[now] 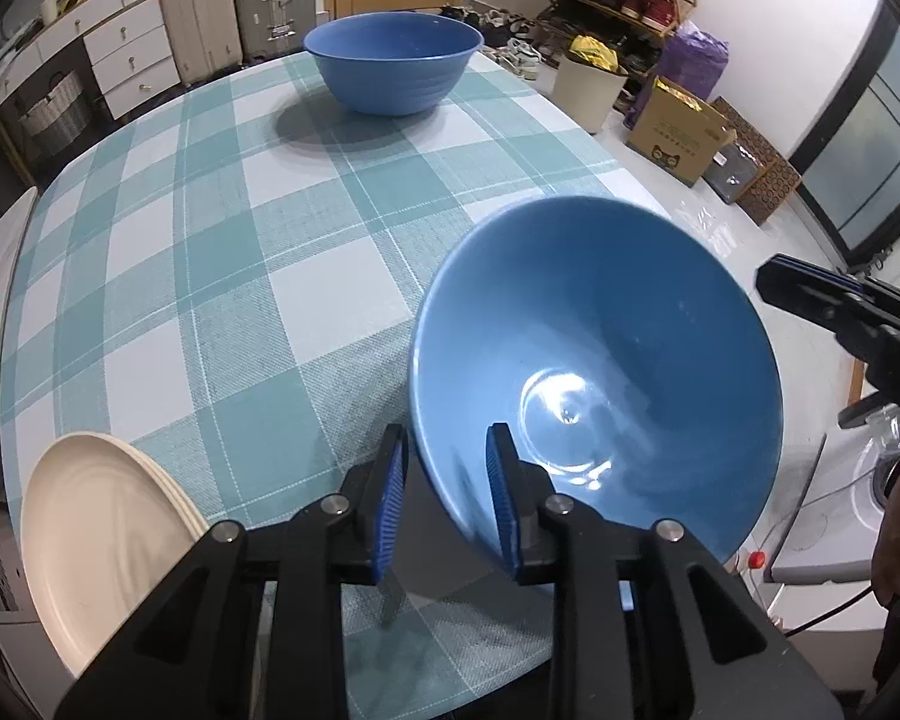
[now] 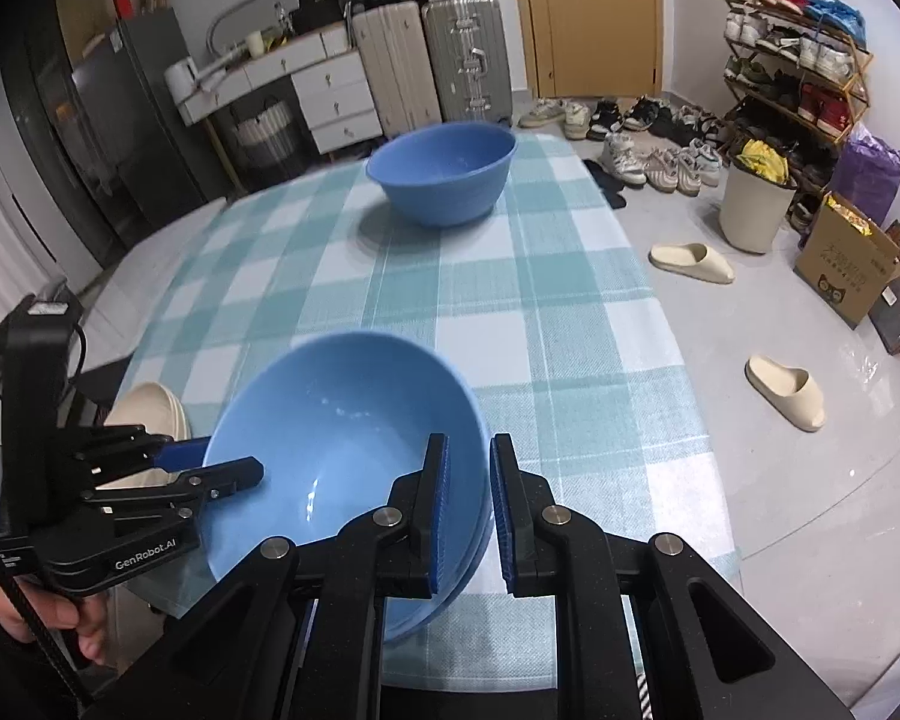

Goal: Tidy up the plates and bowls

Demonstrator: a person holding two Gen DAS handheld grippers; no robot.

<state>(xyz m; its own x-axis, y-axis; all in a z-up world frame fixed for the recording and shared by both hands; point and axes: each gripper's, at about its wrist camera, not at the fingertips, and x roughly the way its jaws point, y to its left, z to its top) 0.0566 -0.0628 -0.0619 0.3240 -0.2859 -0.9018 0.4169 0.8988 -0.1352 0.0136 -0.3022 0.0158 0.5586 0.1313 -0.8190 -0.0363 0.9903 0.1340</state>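
Right wrist view, both jaws clamping blue bowl point(image 2: 342, 450) rim, checked table point(image 2: 570, 324) beyond.

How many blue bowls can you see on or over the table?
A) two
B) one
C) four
A: the near blue bowl is pinched at its rim by both grippers, and the far blue bowl stands alone at the far end of the checked tablecloth.

Each view is taken from just behind its own jaws, facing steeply down over the checked tablecloth point(image 1: 222, 276). The near blue bowl point(image 1: 600, 372) is seen close at both jaws; the far blue bowl point(image 2: 444, 171) is shared beyond them.
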